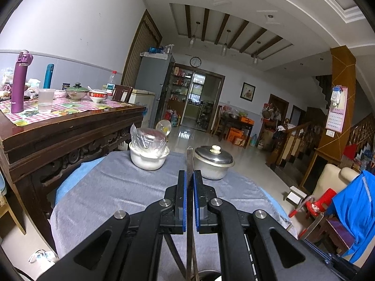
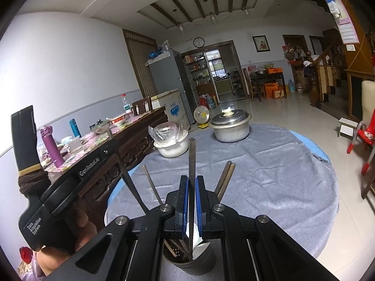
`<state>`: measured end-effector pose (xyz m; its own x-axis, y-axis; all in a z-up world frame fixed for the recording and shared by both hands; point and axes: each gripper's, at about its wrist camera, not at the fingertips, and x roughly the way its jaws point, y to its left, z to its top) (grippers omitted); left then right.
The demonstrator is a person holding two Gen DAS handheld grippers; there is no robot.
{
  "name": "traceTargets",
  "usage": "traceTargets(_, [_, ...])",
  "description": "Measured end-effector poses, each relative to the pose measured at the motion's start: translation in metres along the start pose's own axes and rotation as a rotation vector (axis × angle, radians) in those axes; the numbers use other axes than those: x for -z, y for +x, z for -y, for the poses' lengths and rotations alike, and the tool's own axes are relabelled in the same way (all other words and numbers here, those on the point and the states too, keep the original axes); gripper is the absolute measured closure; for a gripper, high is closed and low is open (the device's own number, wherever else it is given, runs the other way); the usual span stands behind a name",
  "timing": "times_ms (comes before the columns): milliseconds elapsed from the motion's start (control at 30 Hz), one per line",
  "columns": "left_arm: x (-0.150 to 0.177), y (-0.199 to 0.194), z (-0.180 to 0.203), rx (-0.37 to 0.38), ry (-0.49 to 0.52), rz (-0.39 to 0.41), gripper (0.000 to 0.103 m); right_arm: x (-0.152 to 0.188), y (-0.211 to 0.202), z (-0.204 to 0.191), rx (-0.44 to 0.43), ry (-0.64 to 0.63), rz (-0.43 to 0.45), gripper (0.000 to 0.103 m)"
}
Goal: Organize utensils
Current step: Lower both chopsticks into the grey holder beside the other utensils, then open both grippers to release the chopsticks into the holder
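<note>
Both pairs of jaws are nearly closed, each pinching one long metal stick. Right gripper (image 2: 191, 182) holds its stick (image 2: 192, 164) straight up, bottom end already in the dark cup (image 2: 196, 262) below, so it looks nearer. Left gripper (image 1: 189, 178) holds another stick (image 1: 189, 161) upright. Beyond, the grey tabletop (image 2: 269, 168) carries a pot (image 2: 230, 126) and a white bowl (image 2: 172, 146) at its far edge.

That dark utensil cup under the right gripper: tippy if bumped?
Probably. The utensil cup is narrow, and its chopsticks lean well above the rim, so it looks top-heavy. The right gripper pinches a metal chopstick standing in it; sideways pulls could lever it.
</note>
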<state>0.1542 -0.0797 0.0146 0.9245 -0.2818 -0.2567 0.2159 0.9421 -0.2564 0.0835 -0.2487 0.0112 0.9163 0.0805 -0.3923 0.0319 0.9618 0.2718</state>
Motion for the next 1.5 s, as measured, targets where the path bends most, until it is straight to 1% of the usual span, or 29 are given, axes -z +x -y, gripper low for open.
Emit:
traceTargets(300, [0.004,-0.007,-0.003,-0.020,0.019,-0.036,0.097,0.005,0.001,-0.001,-0.011,-0.004,-0.021,0.096])
traceTargets(700, [0.008,-0.017,-0.011,-0.045,0.037,-0.077,0.096,0.012,0.013,-0.004,-0.036,0.000,-0.080,0.096])
traceTargets(900, [0.012,-0.020,-0.014,-0.057,0.039,-0.102,0.095,0.015,0.013,-0.009,-0.040,-0.004,-0.084,0.096])
traceTargets(1200, [0.015,-0.026,-0.019,-0.075,0.046,-0.142,0.093,0.016,0.010,-0.008,-0.055,0.036,-0.097,0.094])
traceTargets(1267, [0.014,-0.026,-0.020,-0.072,0.050,-0.154,0.087,0.016,0.012,-0.006,-0.061,0.057,-0.109,0.094])
traceTargets(1333, [0.014,-0.027,-0.020,-0.070,0.054,-0.171,0.064,0.016,0.013,-0.004,-0.075,0.073,-0.117,0.094])
traceTargets(1367, [0.015,-0.028,-0.021,-0.073,0.060,-0.171,0.060,0.016,0.013,-0.003,-0.079,0.082,-0.117,0.094])
traceTargets(1400, [0.015,-0.029,-0.021,-0.072,0.065,-0.172,0.053,0.016,0.013,-0.003,-0.080,0.086,-0.115,0.094])
traceTargets(1467, [0.015,-0.032,-0.022,-0.074,0.078,-0.173,0.051,0.016,0.013,-0.002,-0.079,0.096,-0.110,0.094])
traceTargets(1500, [0.015,-0.033,-0.022,-0.075,0.083,-0.176,0.047,0.015,0.013,-0.001,-0.079,0.104,-0.107,0.094])
